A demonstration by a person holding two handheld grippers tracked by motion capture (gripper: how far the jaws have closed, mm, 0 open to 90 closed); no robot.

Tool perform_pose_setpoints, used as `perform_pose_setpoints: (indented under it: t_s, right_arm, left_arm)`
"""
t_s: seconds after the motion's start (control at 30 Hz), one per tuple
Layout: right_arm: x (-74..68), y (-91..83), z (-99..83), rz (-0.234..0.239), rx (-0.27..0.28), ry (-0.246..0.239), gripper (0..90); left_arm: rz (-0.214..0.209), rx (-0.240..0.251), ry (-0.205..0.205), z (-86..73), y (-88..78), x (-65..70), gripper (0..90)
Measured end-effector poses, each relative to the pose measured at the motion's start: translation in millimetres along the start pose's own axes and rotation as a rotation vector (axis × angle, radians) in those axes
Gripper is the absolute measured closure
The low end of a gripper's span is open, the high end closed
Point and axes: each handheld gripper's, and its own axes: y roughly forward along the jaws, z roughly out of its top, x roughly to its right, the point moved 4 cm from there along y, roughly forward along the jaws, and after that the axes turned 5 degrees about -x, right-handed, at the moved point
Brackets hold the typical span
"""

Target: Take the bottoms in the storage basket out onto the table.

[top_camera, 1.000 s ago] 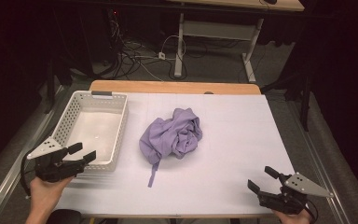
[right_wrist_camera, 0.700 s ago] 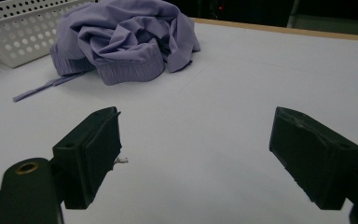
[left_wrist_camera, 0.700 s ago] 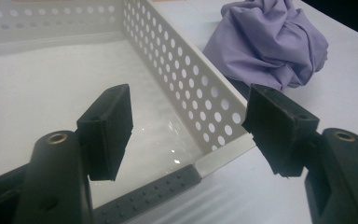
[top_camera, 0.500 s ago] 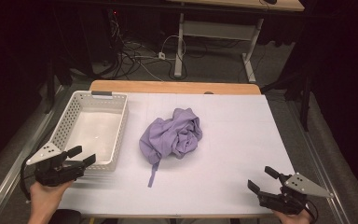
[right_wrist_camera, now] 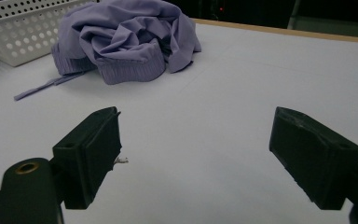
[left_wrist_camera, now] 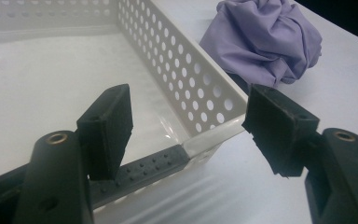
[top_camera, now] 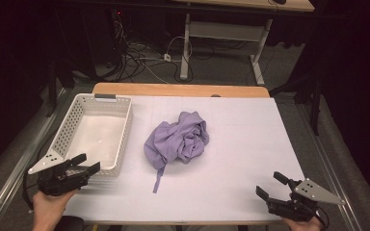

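High view first, from my near edge: I hold the left tongs at the near left corner of the tabletop, just at the near end of the white perforated basket. The right tongs wait at the near right corner. Both stand wide open and nothing is between the jaws of either.

In the left gripper view the jaws frame the near corner of the basket, and one jaw is over its rim, so I must take care not to catch it.

Farther in, near the middle of the tabletop, lies the purple garment, crumpled in a heap, just beside the basket but not touching it, as far as I can tell. A thin strap trails from it toward me.

I judge the cloth to be light, soft and limp. It will not slip much on the pads, but it will sag and unfold when lifted. A thick fold is the better place to pinch, for example the ribbed band that the right gripper view shows at the near side of the heap. The strap alone would only drag the rest.

Nothing stands between the right tongs and the heap. Beyond the far edge I see cables and a table frame on the floor, well apart.
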Motion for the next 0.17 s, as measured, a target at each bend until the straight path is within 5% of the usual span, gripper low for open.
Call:
perform_pose_setpoints:
  t_s: [0.17]
  right_arm:
    - [0.0,-0.1,-0.1,0.002,0.0,-0.001,17.3]
  left_arm:
    - [-0.004,-0.003,-0.002,-0.8,1.2,0.2,31.5]
